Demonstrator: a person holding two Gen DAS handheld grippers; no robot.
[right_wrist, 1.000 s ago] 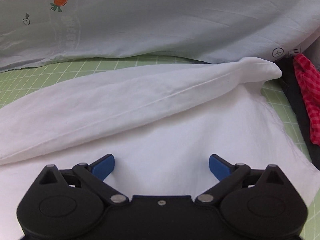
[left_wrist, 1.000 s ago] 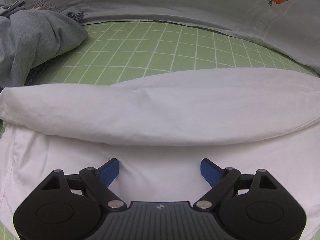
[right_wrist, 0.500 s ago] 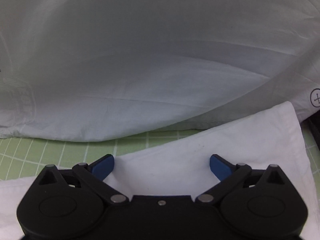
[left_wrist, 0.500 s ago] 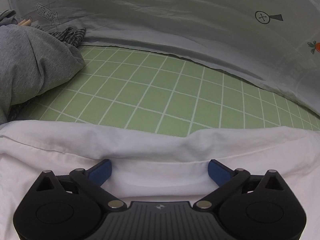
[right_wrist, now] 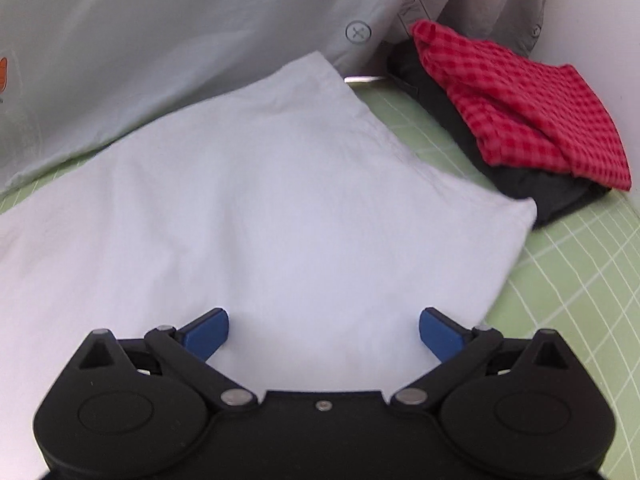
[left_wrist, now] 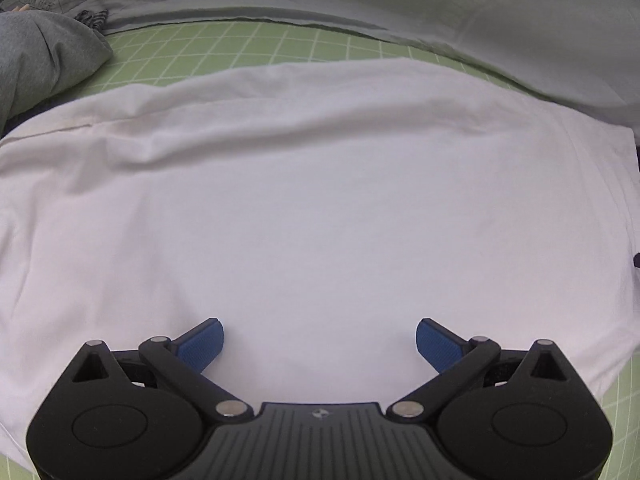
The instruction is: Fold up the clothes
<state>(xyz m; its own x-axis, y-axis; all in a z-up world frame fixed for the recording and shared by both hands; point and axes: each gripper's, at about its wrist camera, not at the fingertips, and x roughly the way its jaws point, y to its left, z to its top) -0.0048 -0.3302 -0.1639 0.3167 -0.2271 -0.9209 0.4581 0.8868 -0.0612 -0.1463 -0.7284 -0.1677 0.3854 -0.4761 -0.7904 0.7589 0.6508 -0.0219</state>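
Both claws, left gripper (left_wrist: 320, 338) and right gripper (right_wrist: 324, 330), are hanging open over the white garment (left_wrist: 320, 200); the pale shirt's (left_wrist: 520, 20) print is showing a carrot, its lettering unreadable.

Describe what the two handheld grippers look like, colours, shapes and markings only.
Both look alike. The left gripper has a black ribbed body with a small logo, two rounded black lobes, angled black link arms on silver pivot pins, and textured blue pads. The right gripper has a smooth black body with one centre screw and blue pads. No cables or sleeves show.
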